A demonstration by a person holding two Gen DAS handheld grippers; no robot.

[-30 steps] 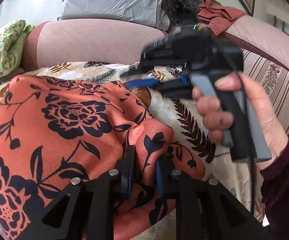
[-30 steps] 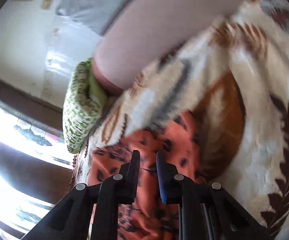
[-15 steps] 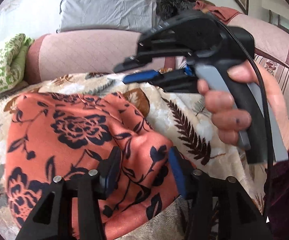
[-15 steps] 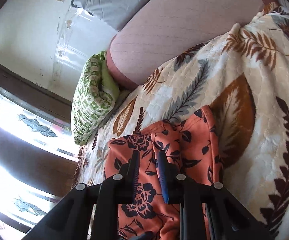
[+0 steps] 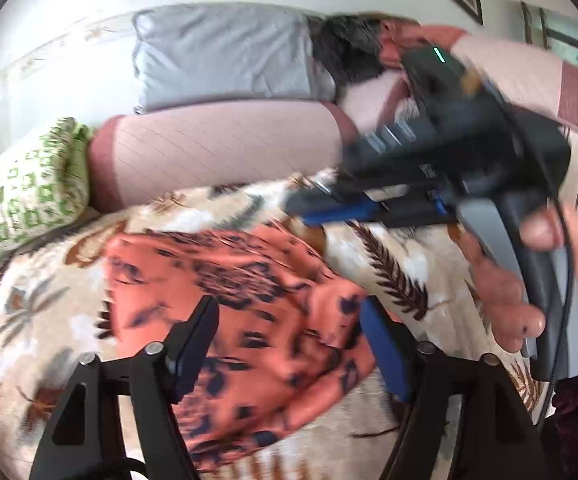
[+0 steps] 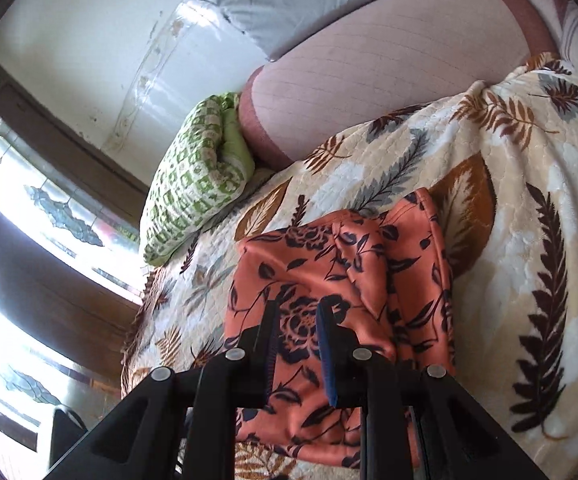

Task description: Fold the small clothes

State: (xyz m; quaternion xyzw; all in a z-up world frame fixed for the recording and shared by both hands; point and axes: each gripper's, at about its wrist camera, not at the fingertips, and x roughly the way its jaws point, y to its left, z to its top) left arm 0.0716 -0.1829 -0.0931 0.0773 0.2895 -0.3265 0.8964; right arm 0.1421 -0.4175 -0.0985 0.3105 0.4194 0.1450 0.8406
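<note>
Left gripper (image 5: 289, 340) jaws spread wide, holding nothing, orange black-floral fabric garment (image 5: 249, 320) folded flat on the leaf-print beige blanket (image 6: 529, 200) just ahead of and between them. Right gripper (image 6: 297, 348), gripped by the person's hand (image 5: 529, 280) and angled down over the cloth, jaws narrowly apart, empty. Risk: a low jaw snags the top layer and drags the fold open.

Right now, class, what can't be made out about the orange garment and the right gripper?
- Left wrist view: folds of the orange garment smeared by motion blur.
- Left wrist view: right gripper blurred; jaw gap unclear.
- Right wrist view: garment's near edge hidden behind the gripper's fingers.
</note>
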